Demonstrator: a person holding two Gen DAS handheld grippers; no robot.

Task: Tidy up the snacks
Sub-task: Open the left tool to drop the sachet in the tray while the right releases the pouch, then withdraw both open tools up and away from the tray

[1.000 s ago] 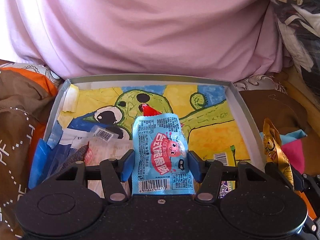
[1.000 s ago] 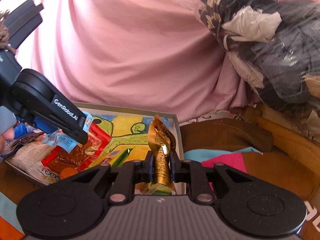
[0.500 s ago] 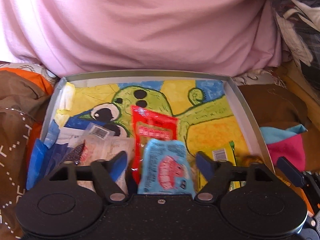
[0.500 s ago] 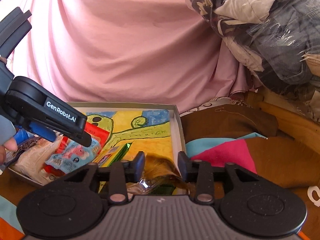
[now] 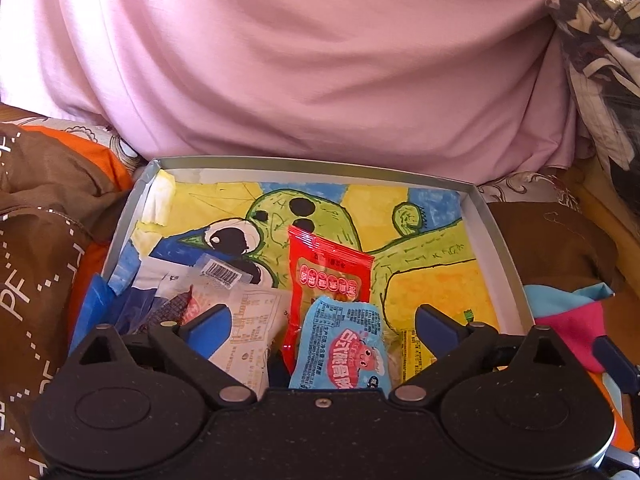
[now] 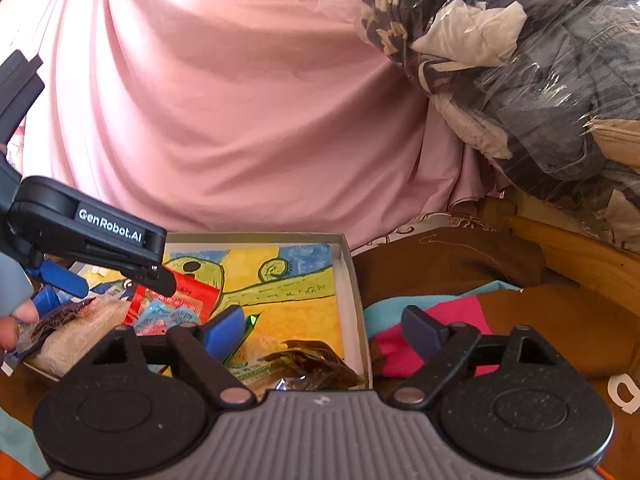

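A shallow grey box (image 5: 496, 240) lined with a green cartoon drawing holds the snacks. A light blue packet (image 5: 344, 352) lies on a red packet (image 5: 328, 272) at the box's near side, below my open left gripper (image 5: 322, 326), whose fingers stand clear of it. White and clear packets (image 5: 248, 316) pile up at the near left. In the right wrist view a gold packet (image 6: 316, 364) lies in the near right corner of the box (image 6: 352, 280). My right gripper (image 6: 324, 330) hangs open above it. The left gripper (image 6: 56, 292) shows at the left.
A pink cloth (image 5: 320, 80) rises right behind the box. A plastic-wrapped bundle of clothes (image 6: 520, 80) sits at the upper right over a wooden edge (image 6: 580, 256). Brown, pink and cyan fabric (image 6: 460, 312) lies right of the box. A person's fingers (image 6: 16, 320) hold the left gripper.
Both grippers opened. The left one let the light blue packet drop onto the red packet. The right one let the gold packet fall into the box's near right corner.
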